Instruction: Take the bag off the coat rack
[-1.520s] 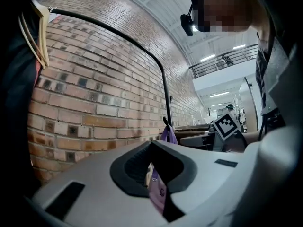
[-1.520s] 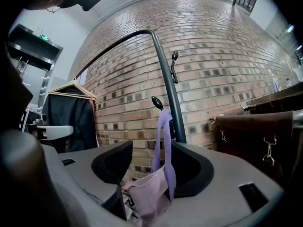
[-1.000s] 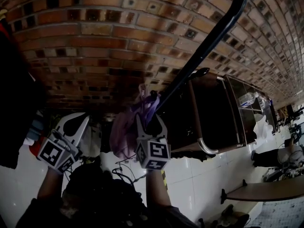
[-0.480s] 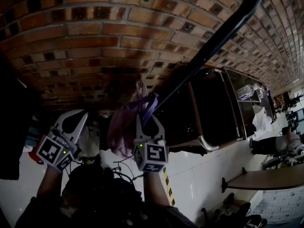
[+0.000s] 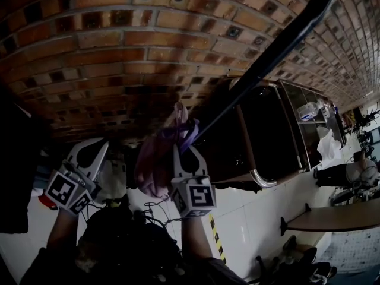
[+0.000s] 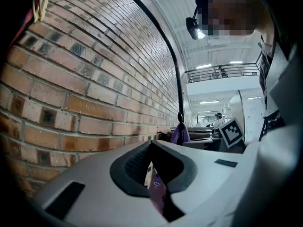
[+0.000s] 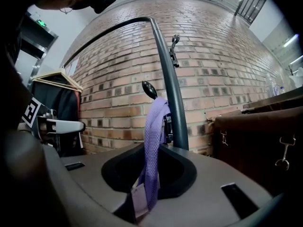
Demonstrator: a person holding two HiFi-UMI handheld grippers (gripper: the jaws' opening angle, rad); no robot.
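A purple knitted bag [image 5: 153,165] hangs by its strap [image 7: 155,126] from a black knob hook [image 7: 149,90] on the dark curved coat rack pole [image 5: 267,58]. My right gripper [image 5: 187,153] reaches up just under the hook. Its jaws are closing with the strap [image 5: 186,133] between them, and a small gap still shows on each side. In the right gripper view the strap and a small tag run down between the jaws of the right gripper [image 7: 150,174]. My left gripper [image 5: 93,149] is held up to the bag's left, open and empty.
A brick wall [image 5: 119,52] stands right behind the rack. A dark garment on a wooden hanger [image 7: 57,96] hangs to the left. Dark brown cases with metal fittings [image 5: 267,141] stand to the right. A table [image 5: 338,218] stands on the white tiled floor [image 5: 249,218] at right.
The right gripper's jaws have narrowed round the bag strap. The left gripper has stayed where it was, open. The bag still hangs on the hook.
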